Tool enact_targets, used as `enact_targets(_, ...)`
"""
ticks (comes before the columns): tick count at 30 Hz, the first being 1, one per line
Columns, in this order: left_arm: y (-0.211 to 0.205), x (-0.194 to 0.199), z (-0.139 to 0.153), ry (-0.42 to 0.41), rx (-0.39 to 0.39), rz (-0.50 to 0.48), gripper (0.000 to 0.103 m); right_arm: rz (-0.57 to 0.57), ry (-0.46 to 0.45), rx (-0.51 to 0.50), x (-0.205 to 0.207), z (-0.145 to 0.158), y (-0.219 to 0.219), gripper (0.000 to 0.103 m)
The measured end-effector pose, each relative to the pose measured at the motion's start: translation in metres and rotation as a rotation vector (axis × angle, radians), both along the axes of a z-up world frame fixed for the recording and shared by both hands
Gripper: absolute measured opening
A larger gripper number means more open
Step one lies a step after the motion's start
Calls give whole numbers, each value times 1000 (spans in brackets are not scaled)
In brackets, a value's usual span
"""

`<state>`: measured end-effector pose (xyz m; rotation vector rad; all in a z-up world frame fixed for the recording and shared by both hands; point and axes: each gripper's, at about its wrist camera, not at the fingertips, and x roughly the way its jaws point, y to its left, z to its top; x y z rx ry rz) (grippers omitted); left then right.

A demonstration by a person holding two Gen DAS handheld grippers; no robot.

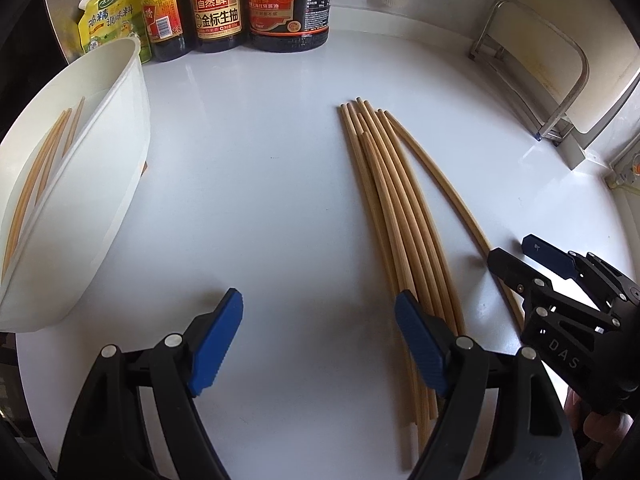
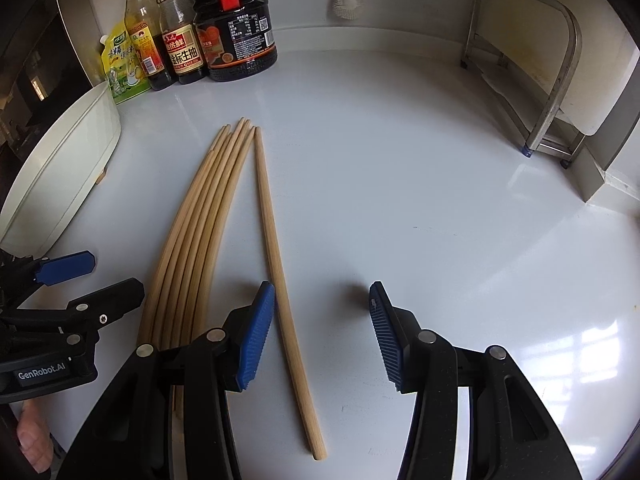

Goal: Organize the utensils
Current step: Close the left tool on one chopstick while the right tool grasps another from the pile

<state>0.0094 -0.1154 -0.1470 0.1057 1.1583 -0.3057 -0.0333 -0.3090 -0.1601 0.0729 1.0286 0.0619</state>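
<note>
From the left wrist camera, the left gripper (image 1: 318, 344) is hovering over a white countertop (image 1: 260, 168) with its blue-padded fingers spread wide apart, holding nothing. A bundle of wooden chopsticks (image 1: 394, 216) is lying at about 1 o'clock from the gripper, its near end passing just under the right-hand finger. A white container (image 1: 108, 184) is sitting at 10 o'clock, already holding a few chopsticks (image 1: 38, 176). The right gripper (image 1: 516, 256) is showing at 3 o'clock, jaws parted around a stray chopstick's shaft. Sauce bottles (image 1: 256, 4) are standing along the back at 12 o'clock.

From the right wrist camera, the right gripper (image 2: 322, 336) is standing wide open and empty. One single chopstick (image 2: 276, 264) is lying apart from the bundle (image 2: 196, 232), running between the fingers and just beside the left pad. The bundle is fanning out at 11 o'clock, the container (image 2: 60, 168) at 9 o'clock, the left gripper (image 2: 100, 276) at 8 o'clock.

The sticks are looking light, stiff, thin and smooth, so they are likely rolling or slipping easily. Closing across the middle of the single stick's shaft is probably giving the steadiest hold.
</note>
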Motion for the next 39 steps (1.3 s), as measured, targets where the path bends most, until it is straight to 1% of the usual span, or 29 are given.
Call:
enact_targets(6,-6,0,-3,5,4,-5,77,-8,-5,-2,-2,0,-3,47)
enact_targets(13,-11,2,-5,-1,29,8,78,-9,-6,-4,-2,0,-2,47)
enact_targets(20,-2,5,-7,-8,74,37,80,-5,-8,-2,-2,-1,-1,47)
enact_targets(25,8,8,-7,-7,81,58,80,-2,-10,-1,-2,-1,0,47)
enact_targets(31,5,19,-5,-23,87,67,80,12,-14,3,1,-1,2,47)
enact_targets(35,-1,25,-4,-29,87,64,80,29,-24,-17,5,-2,5,47)
enact_targets(39,-6,23,-6,-37,87,47,80,62,-39,-58,6,-3,11,47)
